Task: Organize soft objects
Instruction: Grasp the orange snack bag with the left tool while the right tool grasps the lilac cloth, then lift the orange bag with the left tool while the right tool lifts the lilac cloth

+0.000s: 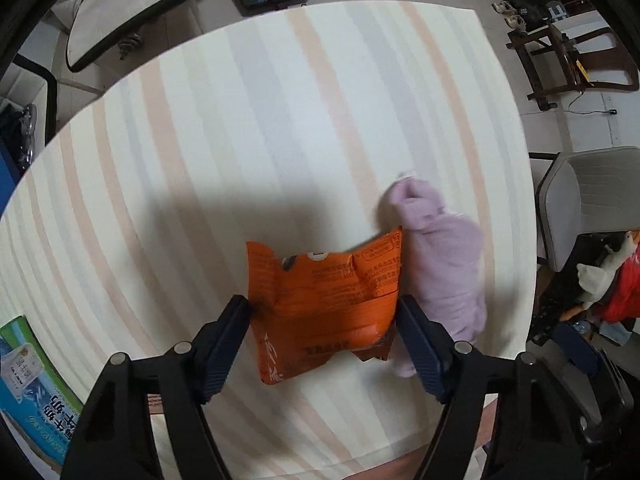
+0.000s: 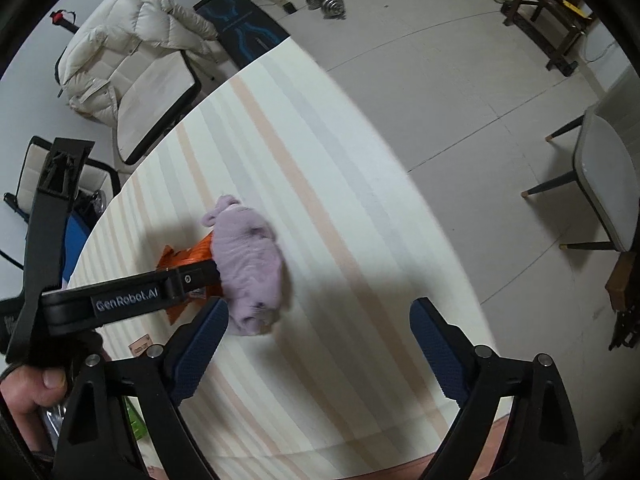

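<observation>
An orange snack bag (image 1: 326,304) lies on the striped table (image 1: 240,140). My left gripper (image 1: 324,312) straddles it, a finger at each side edge, touching the bag. A folded lilac soft cloth (image 1: 440,264) lies right beside the bag, against the right finger. In the right wrist view the cloth (image 2: 250,264) sits on the table with the orange bag (image 2: 188,258) behind it and the left gripper's arm (image 2: 132,296) across it. My right gripper (image 2: 320,316) is open and empty, its left finger (image 2: 204,344) near the cloth.
A blue-green milk carton box (image 1: 28,384) lies at the table's left edge. Chairs (image 2: 604,184) stand right of the table; a chair with a white jacket (image 2: 132,52) stands at the far side. The table's near edge (image 2: 320,454) is close below.
</observation>
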A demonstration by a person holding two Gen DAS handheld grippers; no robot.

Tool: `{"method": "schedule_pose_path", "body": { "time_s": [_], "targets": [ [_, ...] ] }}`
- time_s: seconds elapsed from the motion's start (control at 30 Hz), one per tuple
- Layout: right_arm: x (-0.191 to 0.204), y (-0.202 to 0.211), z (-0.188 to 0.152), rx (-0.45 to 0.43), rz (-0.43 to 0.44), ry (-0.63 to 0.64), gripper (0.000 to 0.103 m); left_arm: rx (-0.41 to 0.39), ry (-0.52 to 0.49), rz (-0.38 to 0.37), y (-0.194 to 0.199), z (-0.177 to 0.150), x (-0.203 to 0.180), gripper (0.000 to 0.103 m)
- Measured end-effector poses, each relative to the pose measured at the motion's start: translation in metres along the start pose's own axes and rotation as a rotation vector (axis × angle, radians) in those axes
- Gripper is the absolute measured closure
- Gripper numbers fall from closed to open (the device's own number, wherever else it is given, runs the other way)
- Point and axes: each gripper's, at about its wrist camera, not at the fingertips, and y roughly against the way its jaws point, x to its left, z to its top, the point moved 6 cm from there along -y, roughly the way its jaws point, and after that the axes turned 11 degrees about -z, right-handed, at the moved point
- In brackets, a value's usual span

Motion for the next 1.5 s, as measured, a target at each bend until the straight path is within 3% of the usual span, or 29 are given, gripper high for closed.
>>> {"method": "schedule_pose_path", "body": {
  "time_s": [0.1, 0.3, 0.43, 0.53, 0.57, 0.6, 0.67, 0.97, 1.17, 1.3, 1.4, 1.5],
  "targets": [
    [0.014, -0.008, -0.001, 0.021, 0.016, 0.018, 0.009, 0.000, 0.018, -0.020, 0.002, -0.002, 0.009, 0.029],
    [0.041, -0.041, 0.006, 0.087, 0.007, 0.066, 0.010, -0.035, 0.031, 0.029, 0.015, -0.011, 0.039, 0.029],
    [0.058, -0.061, 0.012, 0.120, 0.008, 0.073, 0.011, -0.046, 0.114, -0.017, 0.023, -0.019, 0.064, 0.029],
    [0.070, -0.075, 0.011, 0.156, -0.010, 0.091, 0.028, -0.045, 0.201, -0.129, 0.026, -0.022, 0.074, 0.029],
    [0.072, -0.073, 0.012, 0.137, -0.016, 0.100, 0.047, -0.046, 0.232, -0.194, 0.027, -0.022, 0.074, 0.029],
    [0.075, -0.072, 0.011, 0.132, -0.020, 0.111, 0.059, -0.046, 0.249, -0.232, 0.027, -0.023, 0.075, 0.029],
    [0.076, -0.070, 0.008, 0.138, -0.017, 0.108, 0.063, -0.040, 0.254, -0.242, 0.026, -0.024, 0.074, 0.029],
    [0.075, -0.078, 0.002, 0.165, -0.026, 0.119, 0.063, 0.002, 0.184, -0.136, 0.010, -0.021, 0.051, 0.029],
    [0.080, -0.076, -0.005, 0.178, -0.041, 0.190, 0.063, -0.016, -0.081, 0.003, 0.041, -0.051, 0.024, 0.029],
    [0.076, -0.078, -0.005, 0.199, -0.041, 0.238, 0.062, -0.035, -0.173, 0.078, 0.062, -0.069, 0.025, 0.028],
    [0.076, -0.081, -0.006, 0.206, -0.038, 0.264, 0.062, -0.054, -0.281, 0.134, 0.069, -0.066, 0.015, 0.029],
    [0.070, -0.083, -0.008, 0.208, -0.037, 0.281, 0.062, -0.030, -0.425, 0.247, 0.054, -0.053, -0.002, 0.029]
  ]
}}
